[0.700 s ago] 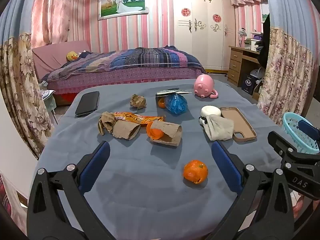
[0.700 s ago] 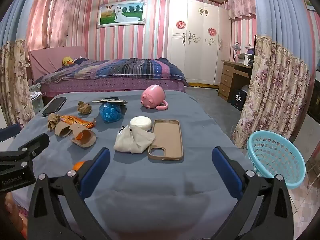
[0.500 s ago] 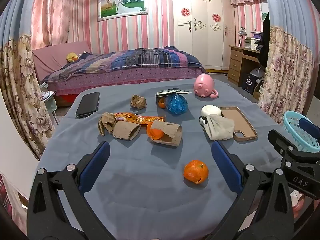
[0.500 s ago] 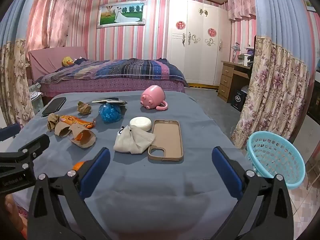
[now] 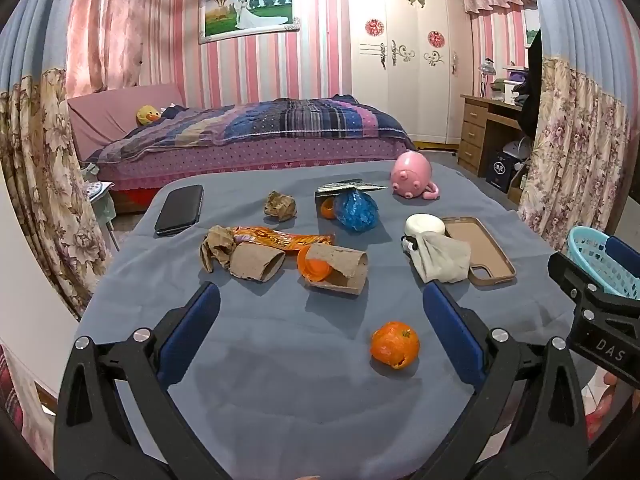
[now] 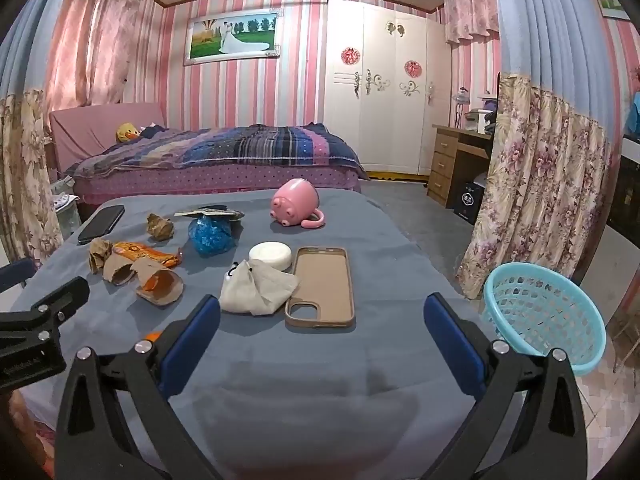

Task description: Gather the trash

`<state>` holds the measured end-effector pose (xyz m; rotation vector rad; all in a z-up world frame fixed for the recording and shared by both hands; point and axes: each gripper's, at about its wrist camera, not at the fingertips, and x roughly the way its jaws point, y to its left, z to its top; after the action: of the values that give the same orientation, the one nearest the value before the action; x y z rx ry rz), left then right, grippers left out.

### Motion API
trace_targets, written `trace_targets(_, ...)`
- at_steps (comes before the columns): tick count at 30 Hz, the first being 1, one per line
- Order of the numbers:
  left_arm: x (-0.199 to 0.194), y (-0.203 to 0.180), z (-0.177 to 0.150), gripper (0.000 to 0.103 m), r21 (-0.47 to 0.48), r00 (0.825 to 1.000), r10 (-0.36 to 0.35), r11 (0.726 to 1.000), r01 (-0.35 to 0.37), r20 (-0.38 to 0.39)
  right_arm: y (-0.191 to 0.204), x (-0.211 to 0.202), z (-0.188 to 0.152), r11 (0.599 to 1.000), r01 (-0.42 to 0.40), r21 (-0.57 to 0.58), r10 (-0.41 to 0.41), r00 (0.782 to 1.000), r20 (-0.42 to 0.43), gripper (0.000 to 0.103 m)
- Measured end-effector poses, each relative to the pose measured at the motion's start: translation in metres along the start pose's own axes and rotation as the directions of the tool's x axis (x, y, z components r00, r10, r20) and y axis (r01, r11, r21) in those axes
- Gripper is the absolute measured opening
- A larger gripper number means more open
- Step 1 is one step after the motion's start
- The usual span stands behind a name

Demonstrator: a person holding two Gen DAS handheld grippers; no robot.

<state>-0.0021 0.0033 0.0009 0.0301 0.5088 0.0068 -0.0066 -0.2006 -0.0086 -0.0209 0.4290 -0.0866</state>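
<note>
Left wrist view: left gripper (image 5: 320, 316) hovers with jaws spread wide over a grey-blue cloth-covered table (image 5: 280, 364), holding nothing.

Trash lies ahead: a peeled orange mandarin (image 5: 395, 345) nearest, two brown cardboard tubes (image 5: 338, 267), an orange wrapper (image 5: 280, 238), possibly crumpled paper. Right gripper (image 6: 322, 322) is likewise spread; a light-blue plastic basket (image 6: 544, 316) sits just beside the table's right edge.
</note>
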Motion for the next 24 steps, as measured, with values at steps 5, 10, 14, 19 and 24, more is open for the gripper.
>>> trace_targets(5, 0.0002, 0.0011, 0.0002, 0.098, -0.002, 1.000, 0.002, 1.000, -0.002, -0.001, -0.0003, -0.0015, -0.0008, 1.000, 0.012, -0.001, -0.012, 1.000, 0.014, 0.099)
trace_targets(10, 0.0011, 0.0038, 0.0005, 0.098, -0.016, 1.000, -0.008, 1.000, 0.008, -0.002, 0.0009, -0.0026, -0.0015, 1.000, 0.020, -0.007, -0.019, 1.000, 0.023, 0.099)
trace_targets(14, 0.0013, 0.0049, -0.0003, 0.098, -0.019, 1.000, -0.011, 1.000, 0.011, 0.002, 0.0018, -0.0044, -0.0023, 1.000, 0.027, -0.009, -0.026, 0.999, 0.034, 0.099)
trace_targets(19, 0.0027, 0.0068, -0.0009, 0.098, -0.028, 1.000, -0.014, 1.000, 0.013, -0.003, 0.0016, -0.0051, -0.0028, 0.999, 0.036, -0.007, -0.036, 0.999, 0.040, 0.099)
trace_targets(24, 0.0038, 0.0068, -0.0020, 0.098, -0.028, 1.000, -0.013, 1.000, 0.013, -0.003, -0.0005, -0.0047, -0.0030, 0.999, 0.039, 0.002, -0.039, 0.999, 0.035, 0.099)
